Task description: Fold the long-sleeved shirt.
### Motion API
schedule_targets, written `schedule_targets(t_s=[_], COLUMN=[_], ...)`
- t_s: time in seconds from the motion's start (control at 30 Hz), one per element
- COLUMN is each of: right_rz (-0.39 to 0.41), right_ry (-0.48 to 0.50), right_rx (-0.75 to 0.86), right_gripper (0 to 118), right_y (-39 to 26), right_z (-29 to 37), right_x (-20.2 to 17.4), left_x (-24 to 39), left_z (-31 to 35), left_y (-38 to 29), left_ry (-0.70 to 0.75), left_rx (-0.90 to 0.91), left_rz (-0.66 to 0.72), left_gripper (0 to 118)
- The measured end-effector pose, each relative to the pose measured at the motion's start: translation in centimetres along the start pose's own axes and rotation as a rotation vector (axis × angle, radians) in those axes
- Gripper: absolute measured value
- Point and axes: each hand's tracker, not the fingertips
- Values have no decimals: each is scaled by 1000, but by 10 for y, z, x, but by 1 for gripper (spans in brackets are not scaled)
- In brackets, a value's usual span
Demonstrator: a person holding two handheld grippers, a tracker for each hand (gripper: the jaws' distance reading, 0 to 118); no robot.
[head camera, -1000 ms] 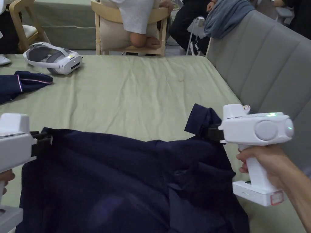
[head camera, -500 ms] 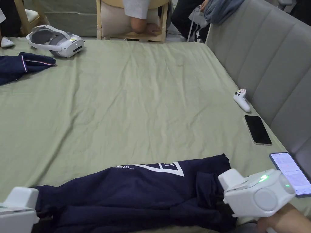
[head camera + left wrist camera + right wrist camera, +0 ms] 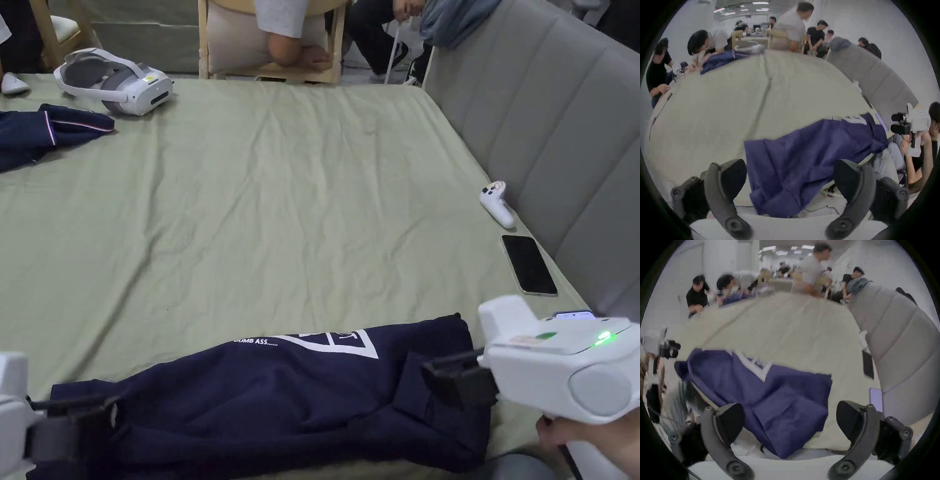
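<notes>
Green bedsheet (image 3: 300, 187) mid-frame; navy long-sleeved shirt (image 3: 281, 400) along the bottom. Left gripper (image 3: 790, 178) and right gripper (image 3: 790, 418) gape: re-pinch both ends evenly.

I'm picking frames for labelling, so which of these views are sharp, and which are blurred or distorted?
Head view: sharp and evenly lit, with the navy shirt and the green sheet's creases crisp. Left gripper view: strong fisheye with dark corners, the people at the back smeared. Right gripper view: same fisheye, more motion blur, the shirt's far edge ragged.
</notes>
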Motion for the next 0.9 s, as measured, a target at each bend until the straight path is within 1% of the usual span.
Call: schedule_targets(t_s=[0.03, 0.07, 0.1, 0.13, 0.17, 0.23, 0.27, 0.3, 0.33, 0.37, 0.4, 0.47, 0.5, 0.53, 0.6, 0.63, 0.67, 0.7, 0.77, 0.8, 0.9], right_rz=[-22, -32, -25, -52, -45, -41, -53, -61, -63, -67, -67, -64, -61, -62, -67, -62, -61, -61, -59, -57, -56], right_ry=[-1, 0, 2, 1, 9, 63, 70, 79, 89, 98, 101, 100, 101, 99, 100, 103, 103, 102, 99, 100, 101], right_rx=[16, 29, 25, 44, 39, 28, 29, 30, 27, 24, 18, 11, 10, 8, 5, 3, 4, 4, 0, -2, -5], right_gripper=[39, 0, 1, 1, 1, 1, 1, 1, 1, 1, 1, 1, 1, 1, 1, 1, 1, 1, 1, 1, 1], right_y=[5, 9, 11, 11, 12, 12, 10, 8, 7, 4, 4, 2, 2, 2, 2, 3, 3, 3, 3, 3, 4], right_z=[3, 4, -4, -7, -10, -10, -12, -14, -15, -14, -16, -19, -18, -19, -21, -20, -21, -21, -22, -23, -22], right_x=[-1, -3, -3, -6, -9, -16, -19, -22, -25, -23, -24, -27, -27, -28, -28, -29, -29, -30, -31, -31, -36], left_x=[-1, -2, -3, 0, -4, -16, -40, -54, -67, -80, -92, -118, -127, -133, -135, -134, -99, -90, -73, -89, -62], left_z=[7, 12, 12, 9, 10, 11, 1, -4, -13, -20, -26, -46, -57, -61, -79, -89, -86, -83, -85, -105, -124], left_y=[5, 9, 11, 14, 16, 13, 8, 5, 0, -8, -18, -37, -46, -42, -54, -60, -61, -58, -46, -50, -44], left_ry=[11, 6, 2, 6, -18, -109, -140, -176, -221, -246, -253, -293, -346, -356, -391, -413, -468, -509, -560, -594, -713], left_rx=[22, 43, 45, 54, 64, 61, 75, 81, 42, 2, 21, -40, -91, -117, -171, -197, -197, -114, -88, -106, -126], left_rz=[-3, -13, -24, -7, 14, 118, 200, 259, 304, 357, 430, 559, 575, 589, 625, 660, 691, 686, 727, 760, 730], left_gripper=[23, 6, 4, 4, 4, 5, 12, 36, 89, 111, 106, 106, 106, 106, 106, 107, 110, 111, 111, 111, 112])
